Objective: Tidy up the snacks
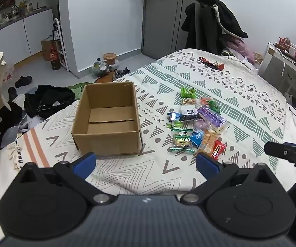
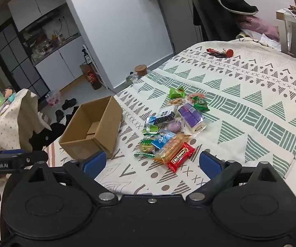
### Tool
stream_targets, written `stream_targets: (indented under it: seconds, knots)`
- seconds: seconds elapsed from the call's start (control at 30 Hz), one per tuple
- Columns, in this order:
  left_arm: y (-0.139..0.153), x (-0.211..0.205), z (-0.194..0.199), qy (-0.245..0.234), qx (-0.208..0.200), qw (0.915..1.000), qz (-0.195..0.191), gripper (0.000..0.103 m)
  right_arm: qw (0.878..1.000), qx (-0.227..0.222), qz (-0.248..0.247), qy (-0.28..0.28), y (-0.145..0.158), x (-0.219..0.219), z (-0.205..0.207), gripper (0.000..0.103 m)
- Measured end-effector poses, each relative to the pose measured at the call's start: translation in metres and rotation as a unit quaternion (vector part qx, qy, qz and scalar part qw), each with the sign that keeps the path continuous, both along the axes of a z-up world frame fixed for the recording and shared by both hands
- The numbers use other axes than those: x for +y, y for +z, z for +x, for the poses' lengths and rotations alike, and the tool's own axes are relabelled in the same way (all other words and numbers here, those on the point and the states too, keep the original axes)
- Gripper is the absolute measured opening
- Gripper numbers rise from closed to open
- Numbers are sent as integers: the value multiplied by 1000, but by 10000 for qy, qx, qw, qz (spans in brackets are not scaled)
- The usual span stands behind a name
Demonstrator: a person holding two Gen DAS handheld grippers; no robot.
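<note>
An empty open cardboard box (image 1: 108, 121) sits on the patterned bed cover, also seen in the right wrist view (image 2: 92, 129). To its right lies a pile of wrapped snacks (image 1: 197, 123); the pile also shows in the right wrist view (image 2: 172, 127). It includes a red packet (image 2: 180, 156), an orange biscuit pack (image 2: 170, 148), a purple pack (image 2: 191, 117) and a green packet (image 2: 176, 92). My left gripper (image 1: 145, 163) is open and empty, just in front of the box. My right gripper (image 2: 153, 164) is open and empty, just in front of the red packet.
The bed cover (image 1: 240, 107) runs back to a red-and-black object (image 2: 219, 52) near the far edge. A chair draped with dark clothes (image 1: 211, 24) stands behind the bed. Clothes and shoes litter the floor (image 1: 45, 100) left of the bed. A desk (image 1: 287, 61) is at right.
</note>
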State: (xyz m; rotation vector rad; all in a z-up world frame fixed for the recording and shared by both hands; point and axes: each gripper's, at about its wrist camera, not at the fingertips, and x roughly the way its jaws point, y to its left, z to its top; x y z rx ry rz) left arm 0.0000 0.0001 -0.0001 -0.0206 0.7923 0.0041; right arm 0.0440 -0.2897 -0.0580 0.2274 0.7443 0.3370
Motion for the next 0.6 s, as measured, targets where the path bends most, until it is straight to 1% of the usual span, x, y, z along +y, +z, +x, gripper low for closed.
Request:
stream_targets:
  seconds: [0.03, 0.1, 0.13, 0.23, 0.27, 0.37, 0.6]
  knots:
    - [0, 0, 0, 14, 16, 10000, -29, 103, 9998, -94, -156, 19, -1, 6, -4, 98]
    - [-1, -2, -1, 9, 53, 10000, -60, 103, 9999, -84, -141, 13, -1, 6, -5, 98]
    - [0, 3, 5, 21, 164, 9998, -144, 103, 9999, -87, -145, 13, -1, 7, -5, 98]
    - [2, 5, -5, 39, 54, 9999, -86, 103, 9997, -165, -200, 51, -1, 8, -8, 98]
    - [2, 6, -7, 38, 44, 9999, -81, 103, 9997, -160, -148, 115, 0, 7, -13, 98]
    - [3, 8, -11, 53, 67, 9999, -89, 103, 9996, -169, -120, 165, -1, 1, -9, 103]
    - [2, 4, -10, 26, 84, 10000, 22, 103, 9996, -175, -120, 174, 0, 4, -12, 103]
